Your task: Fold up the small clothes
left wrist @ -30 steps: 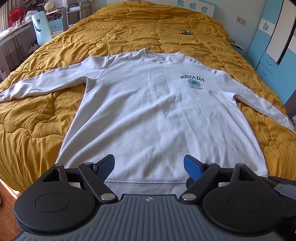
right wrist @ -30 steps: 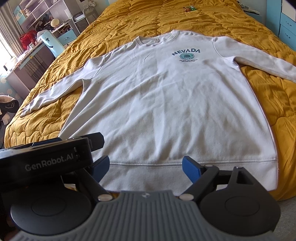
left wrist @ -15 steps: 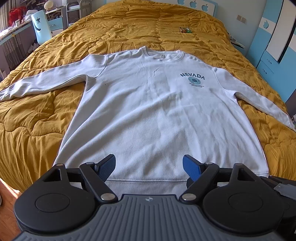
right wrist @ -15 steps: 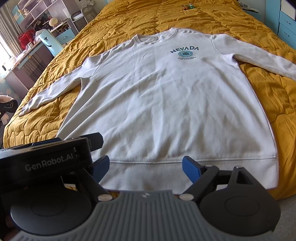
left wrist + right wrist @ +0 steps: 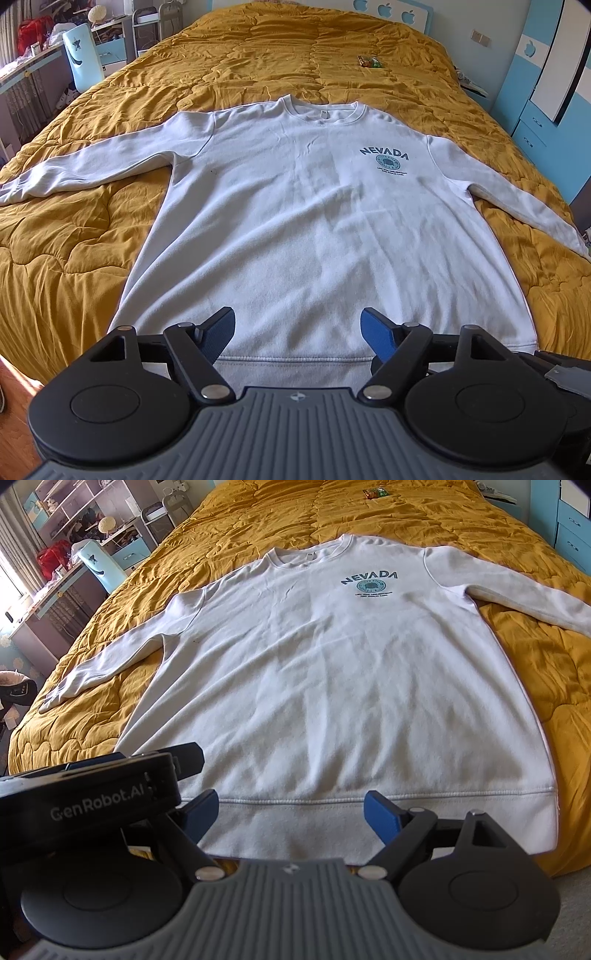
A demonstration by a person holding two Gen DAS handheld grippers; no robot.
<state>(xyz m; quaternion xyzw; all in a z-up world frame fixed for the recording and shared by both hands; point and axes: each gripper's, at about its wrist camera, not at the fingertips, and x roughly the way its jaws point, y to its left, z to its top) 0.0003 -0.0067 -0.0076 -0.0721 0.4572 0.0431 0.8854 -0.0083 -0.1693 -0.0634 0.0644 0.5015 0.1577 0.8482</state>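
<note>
Basically, label: value notes, quick.

Item: white sweatshirt (image 5: 325,236), front up w/ "NEVADA" print (image 5: 384,153) in upper right of left-wrist frame.
Where: flat on the yellow quilted bed (image 5: 258,55), fills centre of both views; hem (image 5: 369,812) along the bottom, collar (image 5: 325,110) toward the top.
Sleeves: both spread out sideways; left-frame one (image 5: 92,173) runs to the mid-left edge, other (image 5: 517,199) to the mid-right edge.
Left gripper (image 5: 297,334): bottom centre of its view, over the hem; fingers spread wide but closing a little, no cloth pinched between them.
Right gripper (image 5: 290,814): bottom centre of its view, over the hem band; fingers spread, nothing pinched. Can't tell if tips touch the fabric.
Handling, my guess: soft, floppy, light-to-medium thick knit. Not fragile, not slippery. Will sag and drag, won't hold shape when lifted.
Grab pts, my guess: ribbed edges grip best, so hem corners, cuffs, shoulder seams. Pinch both layers or only the top one lifts.
Risk: quilt is soft and puckered, fingers may catch bedding w/ the cloth.
Progress: looks unfolded so far, laid smooth, few wrinkles mid-chest.
Other: small coloured packet (image 5: 370,61) on bed, upper centre, well apart from the shirt.
</note>
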